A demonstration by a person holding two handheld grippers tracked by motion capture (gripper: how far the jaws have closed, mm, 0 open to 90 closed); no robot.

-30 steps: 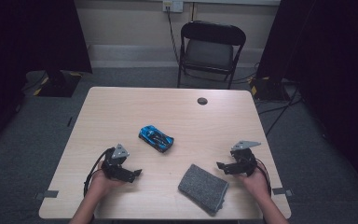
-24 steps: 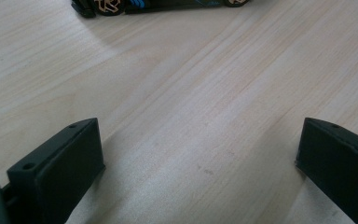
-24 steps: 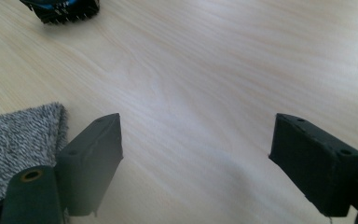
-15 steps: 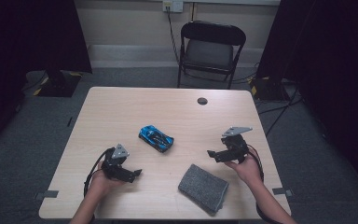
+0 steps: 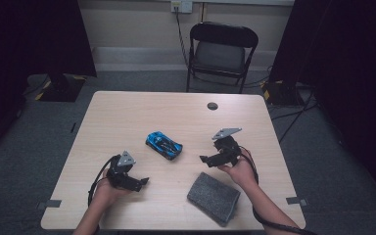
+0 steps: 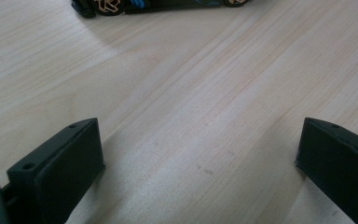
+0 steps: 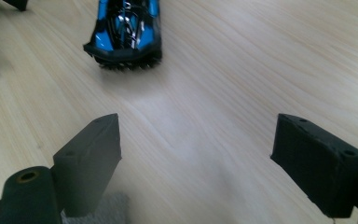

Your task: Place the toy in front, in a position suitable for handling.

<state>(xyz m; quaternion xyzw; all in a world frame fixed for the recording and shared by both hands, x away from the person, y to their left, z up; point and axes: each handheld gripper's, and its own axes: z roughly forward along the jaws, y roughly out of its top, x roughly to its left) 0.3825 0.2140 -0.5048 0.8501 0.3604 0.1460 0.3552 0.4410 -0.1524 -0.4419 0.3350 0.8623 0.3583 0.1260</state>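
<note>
High view: my right hand-held gripper [image 5: 204, 158] hovers open just right of the blue car [image 5: 164, 145]; my left hand-held gripper [image 5: 144, 181], also open, sits near the table [image 5: 127, 112] edge.

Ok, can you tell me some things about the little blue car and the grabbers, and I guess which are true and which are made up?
1. The blue toy car sits on the table between the two grippers. True.
2. The right gripper is squeezing the car. False: its jaws stand open, apart from the car.
3. The left gripper is open with bare wood between its jaws. True.
4. The grey cloth is draped over the car. False: it lies flat near the table's front edge, beside the right hand.
5. A black folding chair stands behind the table. True.
</note>
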